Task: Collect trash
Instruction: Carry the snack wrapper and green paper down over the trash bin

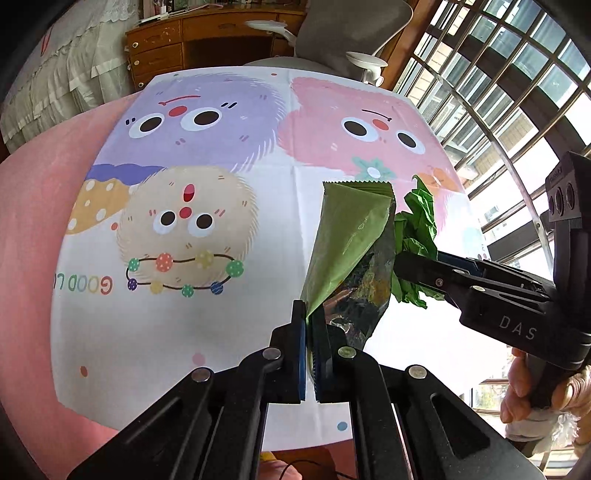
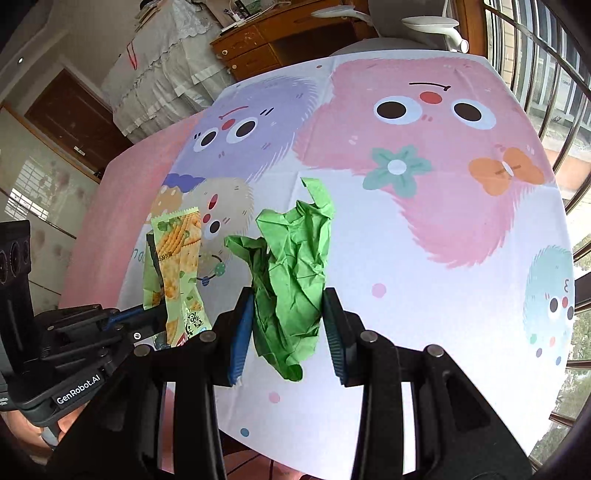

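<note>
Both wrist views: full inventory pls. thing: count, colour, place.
snack wrapper: 1, light green outside, silver inside, cracker print on its face, held upright above the table in the left tongs
crumpled paper: 1, bright green, held above the table in the right tongs, next to the wrapper
tablecloth: 1, white with purple, pink and beige fuzzy cartoon faces, spread over the table
pink cover: 1, pink, under the tablecloth on the left side
wooden desk: 1, brown with drawers, behind the table
office chair: 1, grey with white armrests, behind the table
window grille: 1, dark bars, at right
left tongs: 1, black with blue pads, shut on the wrapper
right tongs: 1, black with blue pads, shut on the paper
hand: 1, gripping the right handle
</note>
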